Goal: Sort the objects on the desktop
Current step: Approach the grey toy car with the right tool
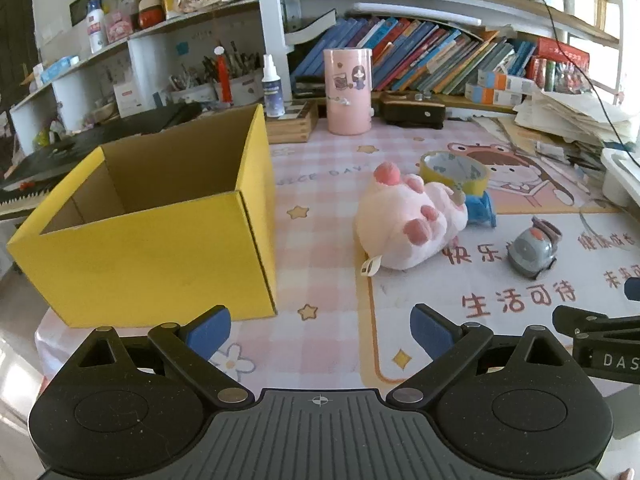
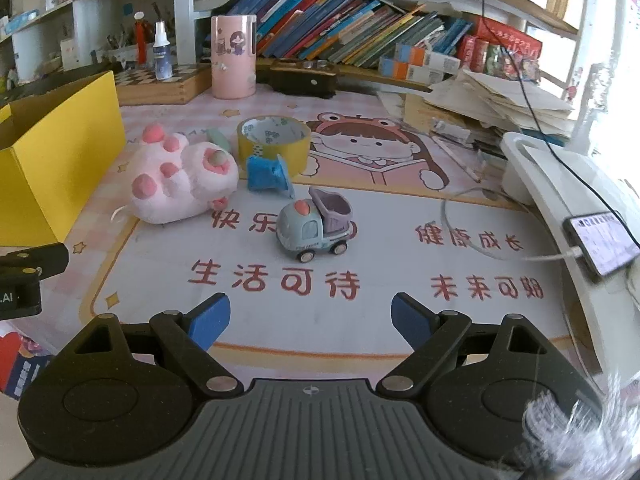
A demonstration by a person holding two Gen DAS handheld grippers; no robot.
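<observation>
A pink plush paw (image 1: 408, 224) (image 2: 182, 178) lies on the printed desk mat. Behind it stands a roll of yellow tape (image 1: 454, 174) (image 2: 274, 140), with a small blue object (image 1: 482, 208) (image 2: 266, 174) beside it. A grey toy truck (image 1: 532, 248) (image 2: 314, 226) stands nearer the front. An open yellow cardboard box (image 1: 152, 220) (image 2: 52, 160) fills the left, with nothing visible inside. My left gripper (image 1: 320, 330) is open over the mat, near the box's front corner. My right gripper (image 2: 310, 318) is open too, short of the truck. Nothing is between either pair of fingers.
A pink cylinder holder (image 1: 347, 90) (image 2: 233, 56), a spray bottle (image 1: 273, 86) and a wooden box (image 1: 288, 122) stand at the back under a row of books (image 2: 340, 28). Loose papers (image 2: 500, 96), a white stand (image 2: 560, 184) and a phone (image 2: 602, 242) on a cable crowd the right.
</observation>
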